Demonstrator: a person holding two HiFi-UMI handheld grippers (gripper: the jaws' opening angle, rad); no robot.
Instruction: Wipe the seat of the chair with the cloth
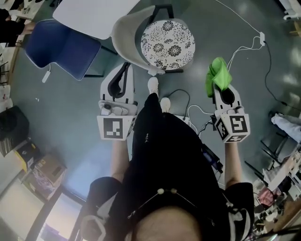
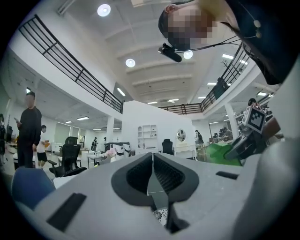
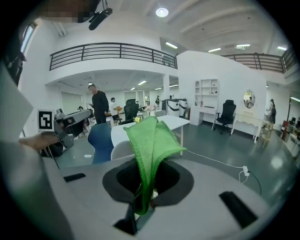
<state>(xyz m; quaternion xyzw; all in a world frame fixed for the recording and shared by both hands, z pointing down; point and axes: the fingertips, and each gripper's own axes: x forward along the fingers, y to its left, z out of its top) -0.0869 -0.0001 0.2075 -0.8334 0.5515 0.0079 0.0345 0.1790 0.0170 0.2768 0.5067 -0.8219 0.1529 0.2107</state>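
Both forearms reach forward. Right gripper [image 1: 221, 90], jaws clamped on the green cloth [image 1: 217, 75], points beside the chair [image 1: 128, 35]; left gripper [image 1: 119, 85], jaws together and empty, sits near its patterned seat [image 1: 168, 43].

Bright indoor light from round ceiling lamps [image 2: 103, 10], dimmer bluish floor [image 1: 70, 122] from above, strong fisheye bending, dark corners

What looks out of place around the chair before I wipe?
Nothing spilled or damaged. Only the white cables trailing loose over the floor right of the chair, and the cloth bunched in the right hand-held gripper.
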